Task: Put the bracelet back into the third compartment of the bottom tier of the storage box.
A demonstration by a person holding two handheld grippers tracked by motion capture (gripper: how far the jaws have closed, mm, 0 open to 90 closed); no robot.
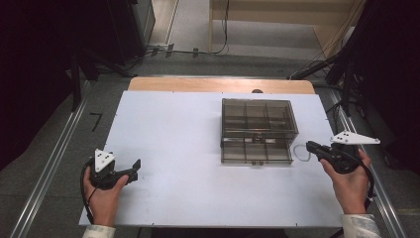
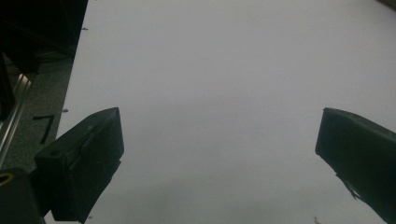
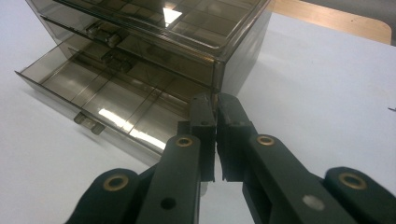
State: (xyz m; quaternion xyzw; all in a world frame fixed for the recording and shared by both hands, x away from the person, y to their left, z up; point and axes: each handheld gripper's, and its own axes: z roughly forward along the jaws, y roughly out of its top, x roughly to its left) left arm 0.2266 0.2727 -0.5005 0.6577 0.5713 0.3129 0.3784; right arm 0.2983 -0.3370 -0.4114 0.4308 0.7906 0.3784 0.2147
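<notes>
Right now we hold the right gripper [image 1: 311,147] just beside the right end of the smoky plastic drawer box [image 1: 258,130], which sits on the white table [image 1: 168,148] a little right of the middle. Its bottom drawer [image 1: 255,151] is pulled out toward us, and in the right gripper view the drawer [image 3: 112,100] shows divided compartments with a small handle tab on its front. In that view the right gripper [image 3: 215,105] has its jaws pressed together with nothing between them, tips near the box's corner. A white cable loop [image 1: 300,152] lies on the table between box and gripper. Our left gripper [image 1: 134,167] rests well apart at the table's near left; the left gripper view shows its jaws spread wide over bare table.
</notes>
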